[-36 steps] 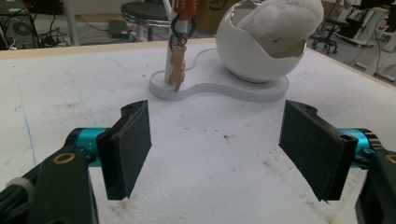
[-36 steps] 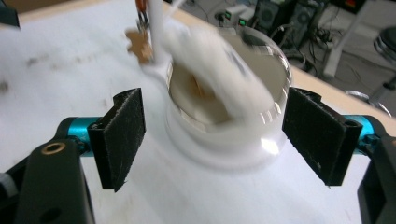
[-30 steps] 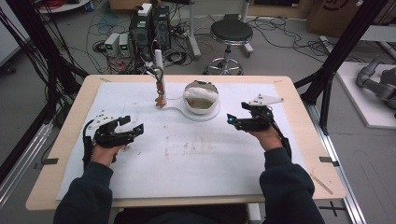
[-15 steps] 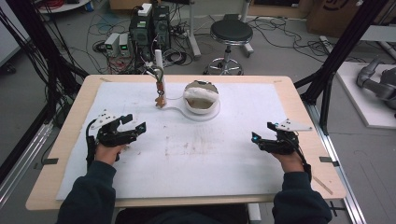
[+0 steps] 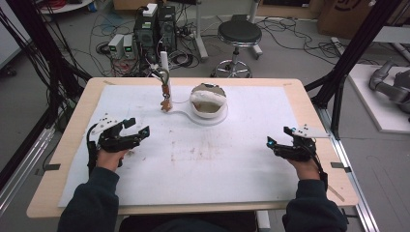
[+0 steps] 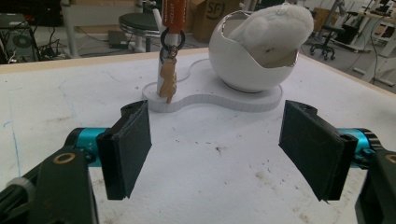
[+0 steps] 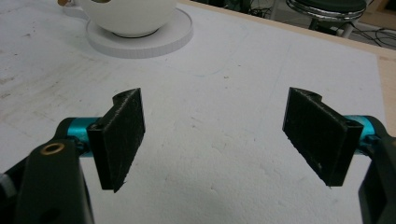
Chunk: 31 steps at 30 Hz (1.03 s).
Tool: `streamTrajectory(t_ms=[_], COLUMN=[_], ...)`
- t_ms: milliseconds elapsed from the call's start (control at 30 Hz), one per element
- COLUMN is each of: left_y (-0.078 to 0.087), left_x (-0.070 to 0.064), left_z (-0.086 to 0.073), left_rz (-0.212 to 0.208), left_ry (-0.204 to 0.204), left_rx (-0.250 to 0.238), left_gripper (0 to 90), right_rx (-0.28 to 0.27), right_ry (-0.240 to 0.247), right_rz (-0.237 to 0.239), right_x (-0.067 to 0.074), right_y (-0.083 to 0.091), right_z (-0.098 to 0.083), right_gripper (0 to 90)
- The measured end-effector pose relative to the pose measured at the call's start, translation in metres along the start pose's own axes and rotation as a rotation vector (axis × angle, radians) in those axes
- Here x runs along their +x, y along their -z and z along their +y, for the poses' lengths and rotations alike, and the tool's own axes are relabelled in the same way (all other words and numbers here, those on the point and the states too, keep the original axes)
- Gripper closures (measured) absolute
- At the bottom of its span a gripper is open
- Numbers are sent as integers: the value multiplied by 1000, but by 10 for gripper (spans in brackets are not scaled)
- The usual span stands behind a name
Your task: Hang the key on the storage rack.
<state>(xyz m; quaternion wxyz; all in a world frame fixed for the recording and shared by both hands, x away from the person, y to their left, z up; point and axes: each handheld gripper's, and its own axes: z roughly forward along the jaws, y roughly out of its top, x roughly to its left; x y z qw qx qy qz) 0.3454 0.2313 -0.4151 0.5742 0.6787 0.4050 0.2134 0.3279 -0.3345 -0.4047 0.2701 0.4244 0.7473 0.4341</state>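
Both the left gripper [image 5: 140,133] and the right gripper [image 5: 273,143] are sitting wide open and empty, while the soft, light white fluff [image 6: 275,25] in the hard, breakable white bowl [image 5: 209,110] at the table's far middle is probably easiest to pinch at its top.

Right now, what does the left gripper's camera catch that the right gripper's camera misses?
Left gripper view alone: a key ring with a tan tag hanging on a white post, and white fluff inside the bowl. Right gripper view alone: the table's bare wooden edge at the right. Both: the white bowl on its white base, and open black jaws.
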Motion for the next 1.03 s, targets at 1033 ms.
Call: streamTrajectory(t_ms=[1033], left_y=[0], left_x=[-2], left_z=[-1], left_rz=[-4], left_ry=[-10], left_rx=[16], left_gripper=[249], right_rx=[2], right_ry=[31], right_rz=[13], right_x=[3], right_y=[-6], right_z=[1], right_gripper=[214])
